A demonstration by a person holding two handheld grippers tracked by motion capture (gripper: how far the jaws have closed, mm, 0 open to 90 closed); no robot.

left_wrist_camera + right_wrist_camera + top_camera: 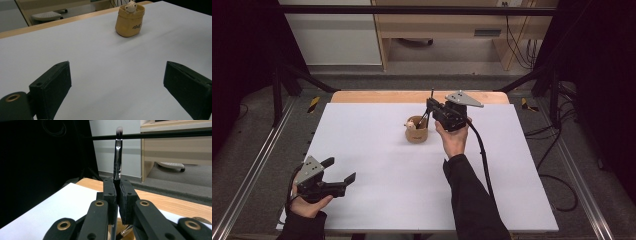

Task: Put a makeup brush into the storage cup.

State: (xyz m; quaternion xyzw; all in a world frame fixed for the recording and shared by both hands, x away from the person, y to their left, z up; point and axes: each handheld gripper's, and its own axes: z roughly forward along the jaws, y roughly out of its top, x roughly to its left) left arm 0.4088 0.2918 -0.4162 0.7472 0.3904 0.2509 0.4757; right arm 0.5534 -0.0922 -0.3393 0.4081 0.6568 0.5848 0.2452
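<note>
Item: makeup brush [117, 157], slim, black handle, shiny silver ferrule, pale bristle tip with dark edge. Long axis upright, bristles at top. Location: above the tan pouch [417, 131] on the white table [377, 165], pinched mid-handle between the pressed-together jaws of the right gripper [117, 195]; handle runs on below them. Left gripper [341, 170]: jaws spread, nothing between, well apart from the pouch

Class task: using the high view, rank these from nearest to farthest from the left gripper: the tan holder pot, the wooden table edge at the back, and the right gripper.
1. Tan holder pot, mid-table, up and right of the left gripper.
2. Right gripper, just beyond the pot, above its right rim, shut on a makeup brush.
3. Wooden table edge, along the back.
</note>
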